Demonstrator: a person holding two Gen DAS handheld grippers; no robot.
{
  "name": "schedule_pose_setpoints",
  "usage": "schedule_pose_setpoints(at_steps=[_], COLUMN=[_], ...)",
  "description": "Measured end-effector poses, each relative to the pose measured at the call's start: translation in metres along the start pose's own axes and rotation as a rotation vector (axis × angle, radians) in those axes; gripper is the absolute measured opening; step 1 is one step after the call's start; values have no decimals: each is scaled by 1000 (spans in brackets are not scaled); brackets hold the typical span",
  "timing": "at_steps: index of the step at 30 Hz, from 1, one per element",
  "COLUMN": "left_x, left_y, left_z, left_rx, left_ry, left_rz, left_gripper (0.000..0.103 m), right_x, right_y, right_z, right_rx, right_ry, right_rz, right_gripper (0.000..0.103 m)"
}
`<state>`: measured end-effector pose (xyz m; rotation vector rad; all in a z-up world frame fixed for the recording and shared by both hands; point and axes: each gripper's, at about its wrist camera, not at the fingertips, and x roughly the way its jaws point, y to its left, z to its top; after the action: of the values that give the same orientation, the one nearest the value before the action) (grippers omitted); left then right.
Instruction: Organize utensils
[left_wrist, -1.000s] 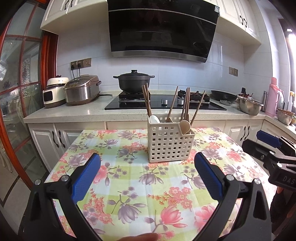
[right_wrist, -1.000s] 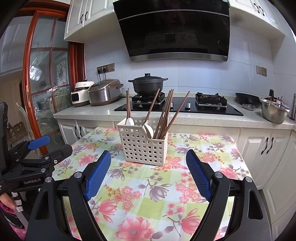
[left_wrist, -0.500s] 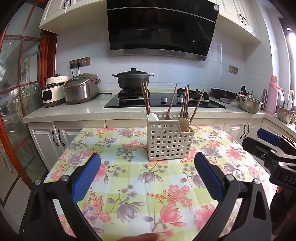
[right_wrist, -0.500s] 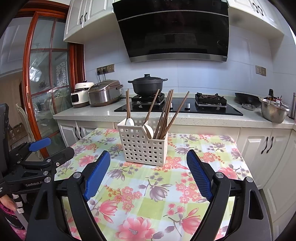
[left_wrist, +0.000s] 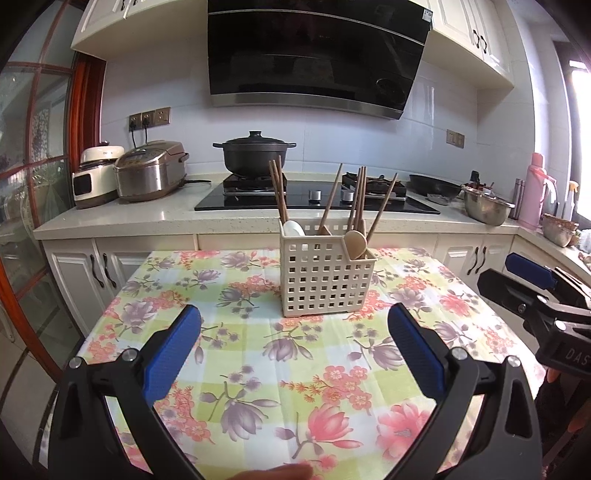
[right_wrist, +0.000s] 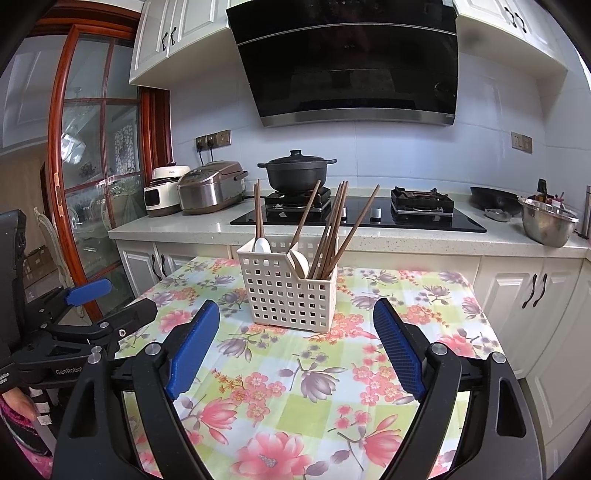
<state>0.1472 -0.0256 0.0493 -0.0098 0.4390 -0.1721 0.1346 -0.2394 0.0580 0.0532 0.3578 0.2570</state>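
Two grippers held above floral table (left_wrist: 258, 369), aimed at basket (left_wrist: 325, 277). Left gripper (left_wrist: 293, 345) spread, nothing gripped. Right gripper (right_wrist: 295, 341) spread, nothing gripped. Chopsticks (right_wrist: 332, 229) and spoons (right_wrist: 301, 262) stood upright in basket at table's far middle.

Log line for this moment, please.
left claw: open, empty | right claw: open, empty | utensil basket: upright on table, chopsticks and spoons inside

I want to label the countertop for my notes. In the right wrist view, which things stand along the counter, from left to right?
White small cooker → silver rice cooker → black lidded pot → empty gas burner → black pan → steel mixing bowl.
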Motion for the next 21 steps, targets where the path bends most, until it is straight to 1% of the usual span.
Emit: schedule_pose_setpoints(at_steps=[15, 20, 21], left_x=[-3, -2, -2], left_y=[0, 1, 2], left_z=[2, 2, 2], left_rx=[0, -14, -18], left_ry=[-9, -4, -5], left_rz=[-23, -20, -7], left_gripper=[98, 98, 98], right_x=[0, 2, 2], right_y=[-1, -3, -3], right_z=[-2, -3, -3], right_rx=[5, 8, 9], right_ry=[-3, 1, 2], right_rz=[-5, -9, -9], right_gripper=[81, 81, 81])
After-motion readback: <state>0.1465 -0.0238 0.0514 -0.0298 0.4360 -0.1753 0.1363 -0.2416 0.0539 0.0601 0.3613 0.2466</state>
